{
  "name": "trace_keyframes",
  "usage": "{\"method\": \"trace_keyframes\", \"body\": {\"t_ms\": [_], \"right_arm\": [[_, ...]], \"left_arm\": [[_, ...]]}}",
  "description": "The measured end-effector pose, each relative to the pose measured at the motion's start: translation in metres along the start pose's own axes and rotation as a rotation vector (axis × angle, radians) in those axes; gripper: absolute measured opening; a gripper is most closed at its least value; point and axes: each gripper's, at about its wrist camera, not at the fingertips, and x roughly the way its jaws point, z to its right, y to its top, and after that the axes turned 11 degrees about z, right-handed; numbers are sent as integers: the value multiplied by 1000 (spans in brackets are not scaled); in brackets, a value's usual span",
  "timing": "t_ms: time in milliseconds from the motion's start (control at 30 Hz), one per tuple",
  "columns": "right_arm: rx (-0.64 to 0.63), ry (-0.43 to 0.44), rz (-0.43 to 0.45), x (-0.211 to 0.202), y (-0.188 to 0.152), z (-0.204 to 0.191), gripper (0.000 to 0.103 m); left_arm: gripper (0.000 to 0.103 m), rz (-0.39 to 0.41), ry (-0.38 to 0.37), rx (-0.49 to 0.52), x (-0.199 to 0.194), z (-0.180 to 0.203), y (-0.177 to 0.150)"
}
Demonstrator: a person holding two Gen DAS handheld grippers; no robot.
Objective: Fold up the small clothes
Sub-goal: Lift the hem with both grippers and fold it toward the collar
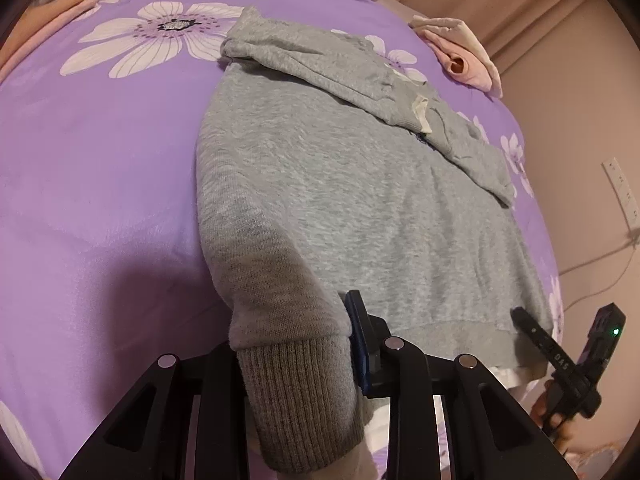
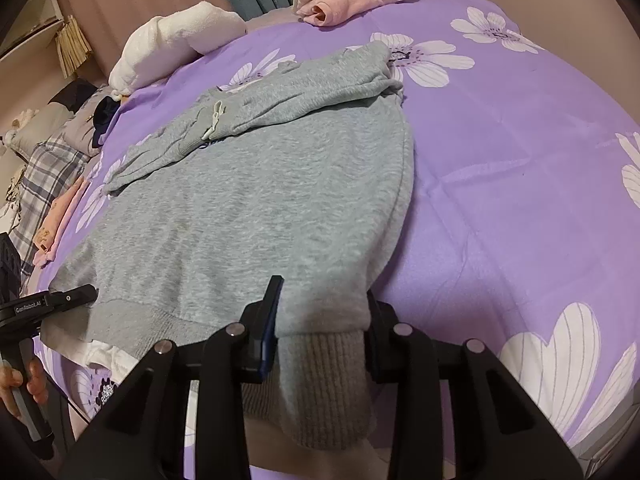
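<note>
A grey hooded sweatshirt [image 1: 352, 200] lies flat on a purple flowered bedspread [image 1: 100, 168], its hood folded over the far end. My left gripper [image 1: 296, 344] is shut on the ribbed cuff [image 1: 300, 400] of its left sleeve, at the near edge. My right gripper [image 2: 324, 320] is shut on the other sleeve's ribbed cuff [image 2: 324, 384]; the sweatshirt [image 2: 256, 208] spreads out ahead of it. The right gripper also shows in the left wrist view [image 1: 568, 360], by the hem's right corner. The left gripper shows in the right wrist view [image 2: 60, 300], by the hem's left corner.
A folded pink and white garment [image 1: 460, 56] lies at the bed's far right edge, also in the right wrist view [image 2: 344, 0]. A white plush pillow [image 2: 176, 40] sits at the head. Plaid and peach cloths [image 2: 48, 184] lie at the left. A wall socket [image 1: 622, 188] and cable are beyond the bed.
</note>
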Motion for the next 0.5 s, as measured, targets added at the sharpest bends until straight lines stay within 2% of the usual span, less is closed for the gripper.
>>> {"method": "trace_keyframes", "body": {"t_ms": [100, 200, 500], "right_arm": [[1, 4, 4, -1, 0, 0, 34], [-2, 7, 10, -3, 0, -1, 33], [2, 12, 20, -8, 0, -3, 32]], "left_arm": [[26, 1, -22, -19, -1, -2, 0], [17, 2, -39, -11, -2, -1, 0], [15, 16, -32, 16, -4, 3, 0]]}}
